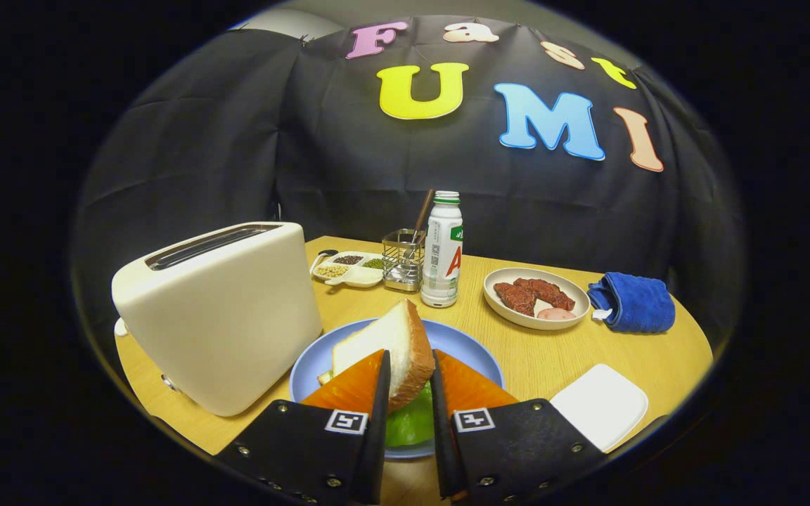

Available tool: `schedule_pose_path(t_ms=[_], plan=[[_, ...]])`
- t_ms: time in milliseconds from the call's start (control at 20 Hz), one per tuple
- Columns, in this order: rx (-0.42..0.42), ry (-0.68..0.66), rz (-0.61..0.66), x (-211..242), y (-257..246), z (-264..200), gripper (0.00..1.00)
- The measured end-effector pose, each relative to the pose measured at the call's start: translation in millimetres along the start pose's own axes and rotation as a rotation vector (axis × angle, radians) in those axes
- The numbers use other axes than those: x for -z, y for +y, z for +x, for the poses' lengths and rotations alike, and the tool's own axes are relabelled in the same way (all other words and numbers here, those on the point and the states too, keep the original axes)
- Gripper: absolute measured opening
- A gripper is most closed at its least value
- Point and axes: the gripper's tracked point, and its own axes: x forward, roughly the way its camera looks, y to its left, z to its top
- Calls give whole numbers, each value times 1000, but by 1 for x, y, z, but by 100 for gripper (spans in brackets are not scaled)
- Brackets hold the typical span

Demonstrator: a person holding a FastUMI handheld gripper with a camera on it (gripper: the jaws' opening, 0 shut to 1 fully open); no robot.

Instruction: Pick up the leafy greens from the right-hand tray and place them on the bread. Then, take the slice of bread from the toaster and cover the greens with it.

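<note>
Gripper view over a wooden table [553, 358]. The gripper [408, 383] is clamped on a slice of bread [387, 348], both fingers pressing its faces near the crust edge, so that the slice stands tilted on edge between them, above a blue plate [468, 348]. On the plate, under the slice and between the fingers, lie the leafy greens [412, 422]; a pale corner [324, 377] beside the left finger may be the lower bread, though the fingers hide too much to be sure. The white tray [602, 404] on the right lies flat near the plate. The toaster [222, 309] stands just left of the plate.

Handling: bread of this kind is probably light, soft and easily dented, so a gentle squeeze across the crust, the firmest part, suits it better than pressure on the crumb. The greens are likely limp and may shift if the slice lands askew; it should be laid flat before the fingers part.

Beyond the plate: a bottle [444, 249], a wire holder [403, 260], a divided dish [349, 269], a plate of meat [535, 296] and a blue cloth [633, 302].
</note>
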Motion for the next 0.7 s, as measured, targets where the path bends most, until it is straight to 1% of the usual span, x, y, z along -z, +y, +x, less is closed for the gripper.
schedule_pose_path(t_ms=[150,250,300,350,600,700], plan=[[-3,1,-3,1,-3,1,31],[23,-4,-15,1,-11,2,33],[42,-7,-31,-1,-15,2,36],[50,-6,-42,0,-17,1,45],[41,9,-10,7,-22,2,47],[53,8,-16,7,-26,3,47]])
